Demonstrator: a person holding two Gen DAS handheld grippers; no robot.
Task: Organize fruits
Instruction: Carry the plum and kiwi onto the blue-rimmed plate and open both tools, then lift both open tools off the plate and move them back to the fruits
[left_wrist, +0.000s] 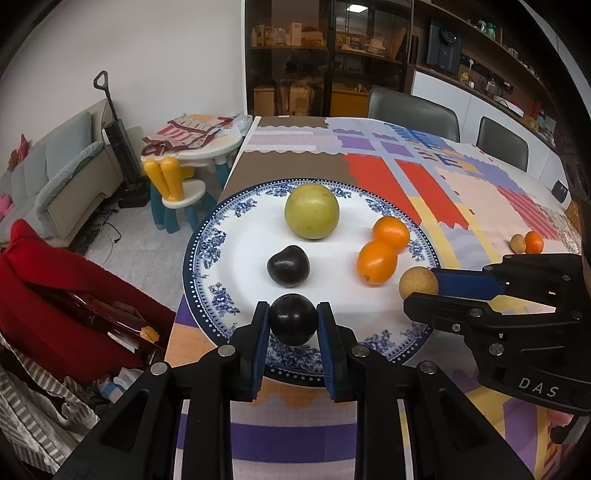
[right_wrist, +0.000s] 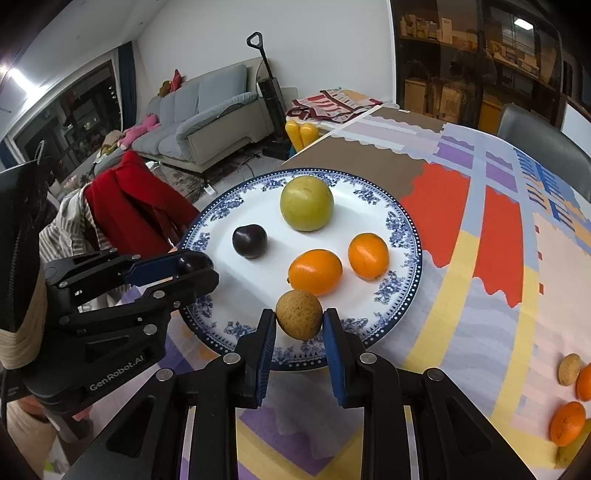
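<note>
Blue-and-white china, glazed and round, the plate (left_wrist: 207, 243) sits on a patchwork tablecloth (left_wrist: 436, 192) of red, purple, yellow and brown blocks. On it I count four loose fruits: one large yellow-green globe (left_wrist: 311, 211) at the far side, smooth but faintly speckled; one glossy, near-black plum (left_wrist: 288, 266) with a dimpled top; and two shiny oval kumquats (left_wrist: 376, 263), which seem to touch in the left view but stand apart in the right one. Two more fruits are in the grippers. The left gripper (left_wrist: 293, 321) is clamped on a second plum (left_wrist: 293, 319), its blue ribbed pads pressing both sides, over the plate's near rim. The right gripper (right_wrist: 300, 320) grips a small tan fruit (right_wrist: 299, 319), round with a rough, sandy skin, also at the near edge of the plate. Each camera catches the other tool from the side: black plastic arms, steel rivets, white lettering. Off the plate, the left view shows two small fruits to the right on the cloth, one tan (left_wrist: 517, 244) and one orange (left_wrist: 534, 242); the right view shows the same corner with a tan one (right_wrist: 569, 369) and at least two orange ones (right_wrist: 567, 423), cut by the frame. Only the right view shows the tape-wrapped handle (right_wrist: 20, 328) of the left tool; both show the grey sofa (right_wrist: 207, 110) and a red garment (right_wrist: 129, 206) beside the table.
</note>
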